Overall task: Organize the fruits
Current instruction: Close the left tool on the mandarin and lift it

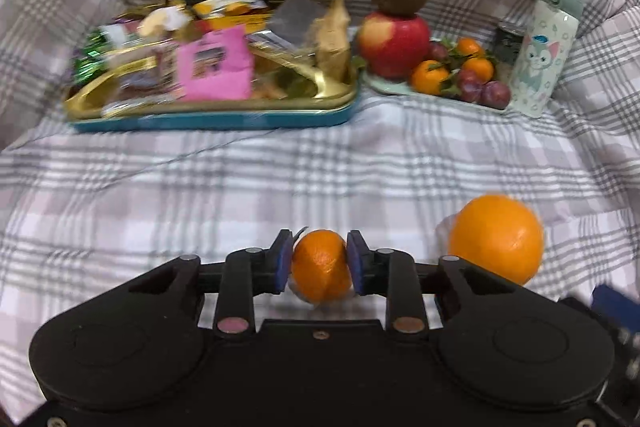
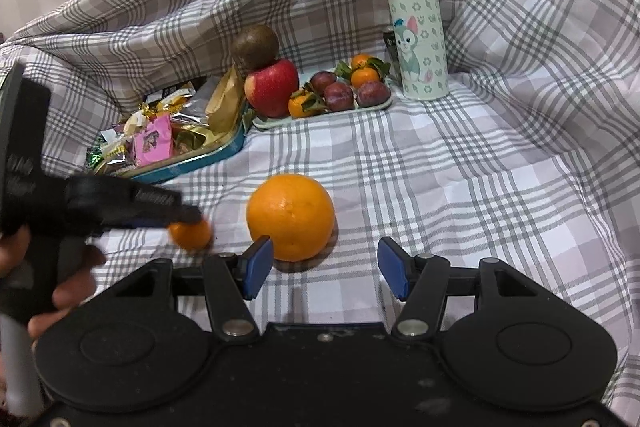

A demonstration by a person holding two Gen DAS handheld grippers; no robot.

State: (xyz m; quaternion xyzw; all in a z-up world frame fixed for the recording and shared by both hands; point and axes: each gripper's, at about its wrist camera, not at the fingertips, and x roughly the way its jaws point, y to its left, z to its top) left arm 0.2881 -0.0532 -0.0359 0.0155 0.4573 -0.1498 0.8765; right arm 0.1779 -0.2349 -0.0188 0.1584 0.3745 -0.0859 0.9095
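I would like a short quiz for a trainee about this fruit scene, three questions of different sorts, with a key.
1. True or false: the left gripper has its jaws shut on the small orange mandarin.
2. Multiple choice: where does the large round orange lie? A) on the pale green fruit tray B) on the checked grey cloth C) in the gold and blue snack tin
3. Fill in: the round brown fruit sits on top of the red ____.

Key: 1 true; 2 B; 3 apple. The right gripper is open, just in front of the large orange.
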